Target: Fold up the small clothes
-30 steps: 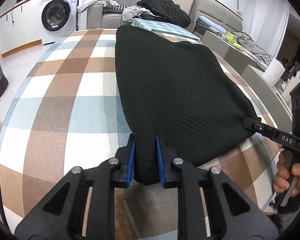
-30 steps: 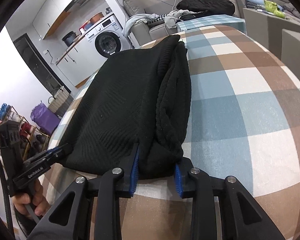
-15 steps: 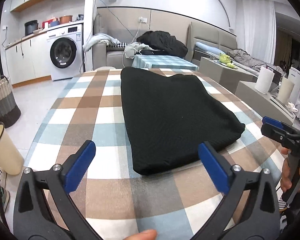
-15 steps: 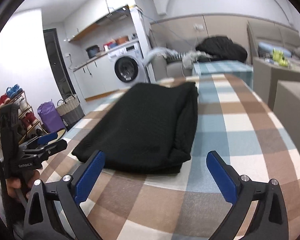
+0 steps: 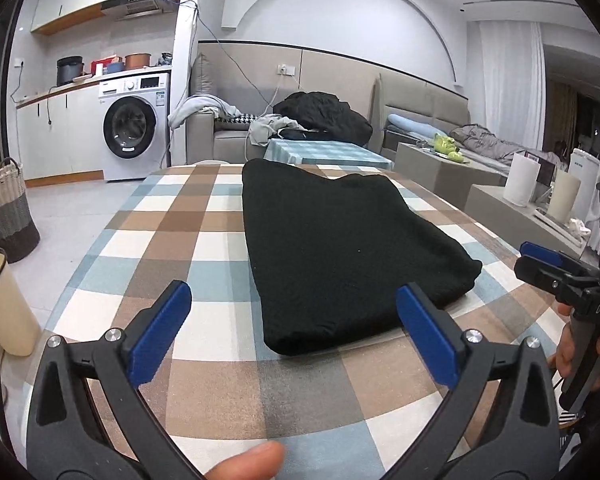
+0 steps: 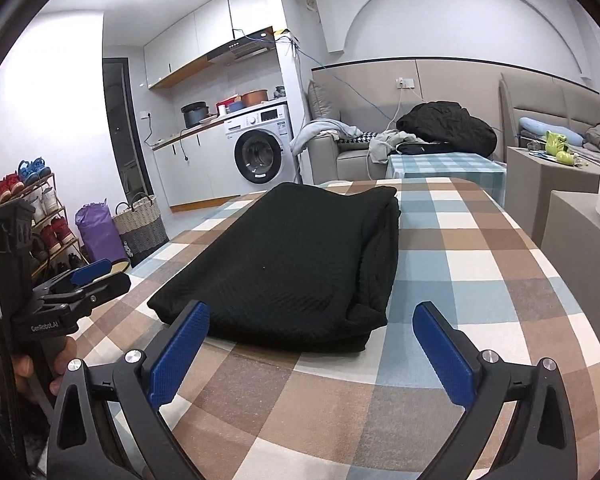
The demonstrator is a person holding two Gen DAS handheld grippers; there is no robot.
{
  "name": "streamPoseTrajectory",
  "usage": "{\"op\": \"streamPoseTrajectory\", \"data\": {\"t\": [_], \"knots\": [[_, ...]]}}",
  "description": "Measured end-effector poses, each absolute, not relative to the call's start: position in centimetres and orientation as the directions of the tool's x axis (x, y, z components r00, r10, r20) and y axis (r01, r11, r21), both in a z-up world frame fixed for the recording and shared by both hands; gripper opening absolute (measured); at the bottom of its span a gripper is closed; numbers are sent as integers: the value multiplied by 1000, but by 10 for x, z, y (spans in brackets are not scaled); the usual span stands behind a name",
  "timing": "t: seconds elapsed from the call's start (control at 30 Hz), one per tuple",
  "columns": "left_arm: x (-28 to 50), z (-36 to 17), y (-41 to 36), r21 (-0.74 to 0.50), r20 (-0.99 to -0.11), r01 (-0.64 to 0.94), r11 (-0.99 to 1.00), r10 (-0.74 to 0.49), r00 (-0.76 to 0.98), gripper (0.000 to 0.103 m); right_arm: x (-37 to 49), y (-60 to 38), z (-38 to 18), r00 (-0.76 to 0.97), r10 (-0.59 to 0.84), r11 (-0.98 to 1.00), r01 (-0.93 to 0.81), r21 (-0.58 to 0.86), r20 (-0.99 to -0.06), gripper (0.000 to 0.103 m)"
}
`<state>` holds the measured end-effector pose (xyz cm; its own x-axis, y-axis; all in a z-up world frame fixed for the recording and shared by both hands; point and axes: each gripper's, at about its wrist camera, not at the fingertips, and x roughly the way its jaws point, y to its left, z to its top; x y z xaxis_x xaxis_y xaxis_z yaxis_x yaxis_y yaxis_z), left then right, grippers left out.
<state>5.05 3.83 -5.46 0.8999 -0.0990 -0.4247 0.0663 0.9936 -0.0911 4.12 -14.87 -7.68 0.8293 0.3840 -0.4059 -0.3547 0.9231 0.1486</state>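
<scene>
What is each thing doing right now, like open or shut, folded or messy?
Black knitted garment: folded, flat on the checked tablecloth.
Left gripper: open, holding nothing.
Right gripper: open, holding nothing.
Washing machine: door shut.
Clothes on the sofa: piled up, not folded.

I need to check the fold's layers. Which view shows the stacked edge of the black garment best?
The right wrist view: the black garment shows its stacked layers along the right side. The left wrist view shows mostly its flat top.
</scene>
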Motion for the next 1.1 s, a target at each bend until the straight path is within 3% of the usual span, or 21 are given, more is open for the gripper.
{"op": "streamPoseTrajectory", "data": {"t": [0.2,1.1], "knots": [[48,-57,41,-107,-406,84,991,-120,906,102,35,-149,-78,841,392,920,-363,147,-373,103],[49,-62,36,-89,-429,92,992,-122,895,102,32,-148,-86,835,399,917,-371,146,-380,103]]}}
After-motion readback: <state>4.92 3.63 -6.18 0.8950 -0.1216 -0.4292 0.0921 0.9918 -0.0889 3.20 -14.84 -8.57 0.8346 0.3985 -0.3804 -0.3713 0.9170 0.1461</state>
